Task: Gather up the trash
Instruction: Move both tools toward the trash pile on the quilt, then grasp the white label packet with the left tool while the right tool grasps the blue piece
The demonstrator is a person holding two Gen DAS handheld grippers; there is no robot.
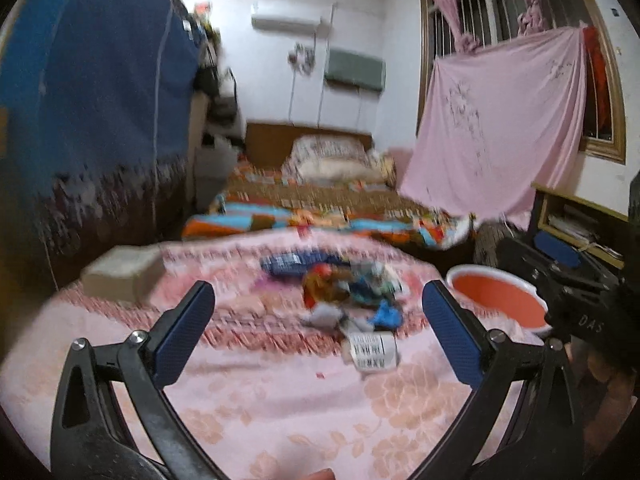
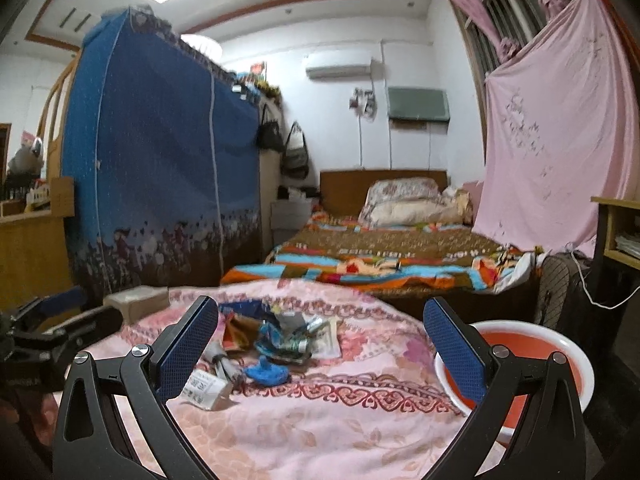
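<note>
The trash [image 2: 272, 340] lies heaped in the middle of the frame on the pink-covered worktop [image 2: 320, 420], with the red basin [image 2: 560, 360] at lower right, probably set there to receive it. The left gripper [image 1: 316, 334] and the right gripper [image 2: 320, 344] both hang short of the heap, jaws wide apart, holding and touching nothing. Blur hides what each scrap is.
</note>
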